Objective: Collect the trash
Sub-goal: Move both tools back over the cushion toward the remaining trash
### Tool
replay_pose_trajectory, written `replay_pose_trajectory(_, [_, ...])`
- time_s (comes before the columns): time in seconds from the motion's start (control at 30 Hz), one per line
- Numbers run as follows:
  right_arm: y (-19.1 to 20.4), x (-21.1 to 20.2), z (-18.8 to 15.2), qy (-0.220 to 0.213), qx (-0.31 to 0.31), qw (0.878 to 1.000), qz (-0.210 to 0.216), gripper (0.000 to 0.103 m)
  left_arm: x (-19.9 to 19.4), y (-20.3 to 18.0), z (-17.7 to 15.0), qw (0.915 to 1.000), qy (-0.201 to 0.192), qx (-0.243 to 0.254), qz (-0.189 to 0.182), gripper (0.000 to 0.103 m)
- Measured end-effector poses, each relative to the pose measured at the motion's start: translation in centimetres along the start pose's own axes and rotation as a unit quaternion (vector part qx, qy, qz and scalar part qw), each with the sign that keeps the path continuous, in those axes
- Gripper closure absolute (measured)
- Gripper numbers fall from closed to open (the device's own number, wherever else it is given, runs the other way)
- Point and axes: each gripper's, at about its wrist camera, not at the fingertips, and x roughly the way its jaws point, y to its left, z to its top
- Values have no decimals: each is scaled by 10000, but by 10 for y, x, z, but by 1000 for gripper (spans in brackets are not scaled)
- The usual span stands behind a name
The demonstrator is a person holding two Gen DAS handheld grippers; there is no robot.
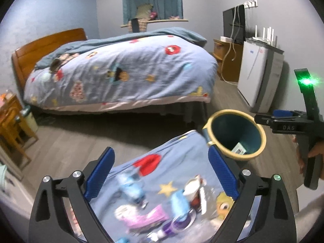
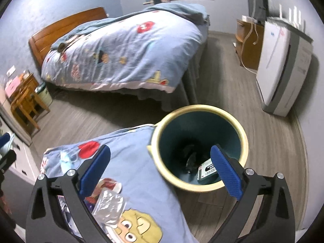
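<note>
A teal trash bin with a cream rim [image 1: 261, 141] [image 2: 244, 141] stands on the floor beside a surface covered in blue cartoon fabric [image 1: 182, 151] [image 2: 137, 158]. A small box [image 2: 206, 171] lies inside the bin. Several pieces of trash lie on the fabric: a pink wrapper [image 1: 145, 218], a blue packet [image 1: 179, 202], a silver foil bag [image 2: 109, 206] and a red-and-white wrapper [image 2: 110, 184]. My left gripper [image 1: 160, 176] is open and empty above the trash. My right gripper [image 2: 160, 170] is open and empty, over the fabric edge and the bin; it also shows in the left wrist view [image 1: 283, 119].
A bed with a blue cartoon quilt [image 1: 125, 73] [image 2: 125, 52] fills the middle of the room. A white appliance [image 1: 257, 77] [image 2: 283, 64] and a wooden stand [image 1: 228, 60] line the right wall. A wooden table [image 1: 12, 125] [image 2: 24, 99] stands left.
</note>
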Motion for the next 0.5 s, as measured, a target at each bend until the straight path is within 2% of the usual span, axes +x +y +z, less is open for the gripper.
replay_pose_trajectory(0.27, [53, -16, -25, 124, -39, 9991, 415, 6, -41, 55, -31, 9986, -162, -311, 397, 10])
replay_pose_trajectory(0.5, [98, -8, -54, 522, -247, 9966, 582, 6, -45, 92, -48, 9966, -128, -636, 510, 10])
